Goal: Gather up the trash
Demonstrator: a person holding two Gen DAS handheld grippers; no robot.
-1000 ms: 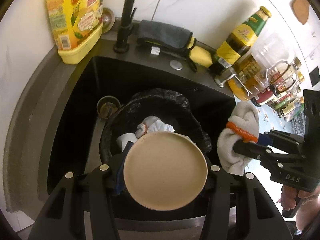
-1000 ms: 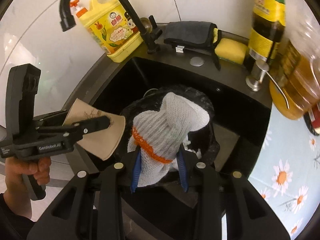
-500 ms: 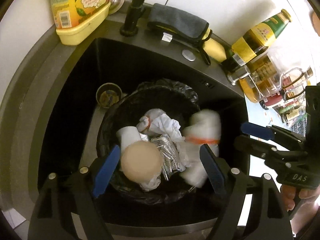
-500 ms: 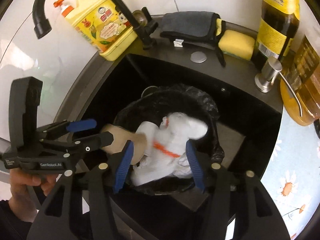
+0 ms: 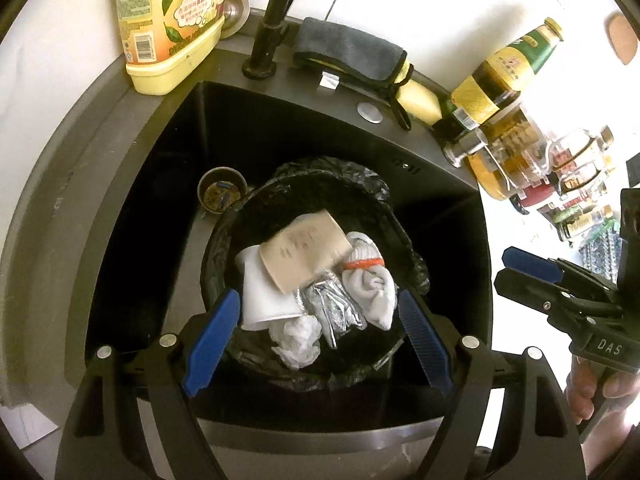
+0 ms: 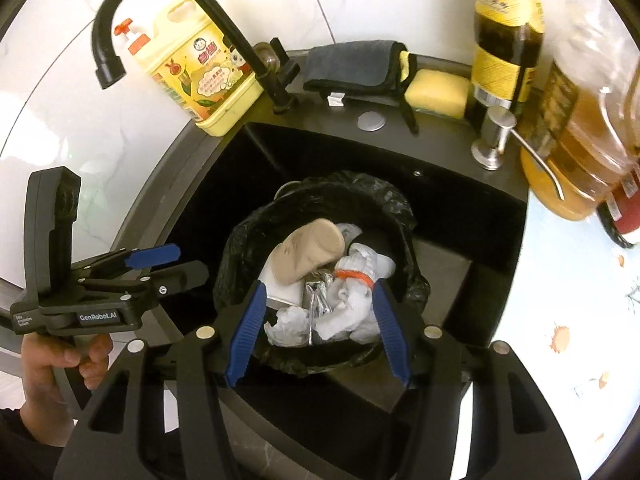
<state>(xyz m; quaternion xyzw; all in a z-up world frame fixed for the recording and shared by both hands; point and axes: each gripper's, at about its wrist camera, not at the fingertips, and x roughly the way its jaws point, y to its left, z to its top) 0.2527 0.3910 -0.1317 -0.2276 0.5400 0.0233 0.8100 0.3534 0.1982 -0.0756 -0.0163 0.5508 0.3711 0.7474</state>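
Note:
A black-lined trash bin (image 5: 384,200) (image 6: 240,248) stands in the dark sink. In it lie a brown paper cup (image 5: 306,250) (image 6: 308,250), a white glove with an orange band (image 5: 370,280) (image 6: 356,280), a white cup (image 5: 260,292), crumpled foil (image 5: 332,308) and tissue (image 5: 298,340). My left gripper (image 5: 316,340) is open and empty above the bin's near rim; it also shows in the right wrist view (image 6: 176,260). My right gripper (image 6: 316,328) is open and empty above the bin; it also shows in the left wrist view (image 5: 516,268).
A black faucet (image 6: 168,20), a yellow detergent jug (image 5: 168,20) (image 6: 200,76), a grey cloth (image 5: 348,52) and a yellow sponge (image 6: 438,92) sit behind the sink. Oil and sauce bottles (image 5: 504,80) (image 6: 580,120) stand at the right. A drain strainer (image 5: 222,194) lies in the sink.
Both grippers opened. The brown cup dropped from the left gripper and the white glove from the right gripper into the bin, where both now lie.

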